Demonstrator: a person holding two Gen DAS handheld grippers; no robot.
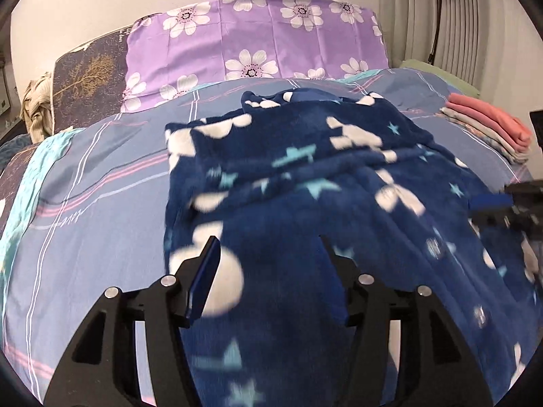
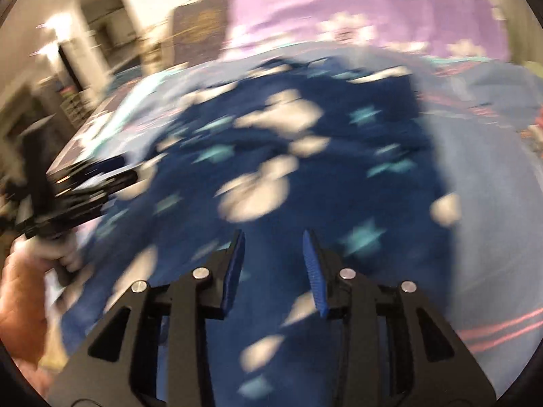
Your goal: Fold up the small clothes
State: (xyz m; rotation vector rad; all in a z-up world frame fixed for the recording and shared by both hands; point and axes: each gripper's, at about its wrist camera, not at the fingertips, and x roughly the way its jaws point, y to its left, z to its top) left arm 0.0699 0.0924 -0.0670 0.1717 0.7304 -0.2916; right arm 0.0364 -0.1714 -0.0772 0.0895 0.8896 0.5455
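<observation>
Navy fleece garment (image 1: 305, 176) with white blobs and pale stars, spread across the middle of the striped blue bedspread (image 1: 101, 203), near edge running under both tools, far edge bunched and partly doubled over toward the purple floral pillow (image 1: 258, 34). Placed centrally, presumably to leave bare bedspread on either side for folding.

Left gripper (image 1: 268, 247): jaws well apart, nothing clamped between the blue pads (image 1: 203, 281), fabric merely lying beneath; tilted downward over the near left part of the garment, probably positioned for a fresh hold on an edge.

Right gripper (image 2: 273, 240): jaws parted more narrowly, gap empty, likewise above the cloth rather than gripping it. Strong blur in the right wrist view; contact with the fleece impossible to judge.

Stack of folded clothes (image 1: 488, 129), pink on top, at the far right of the bed: apparently finished pieces, kept clear of the working area.
</observation>
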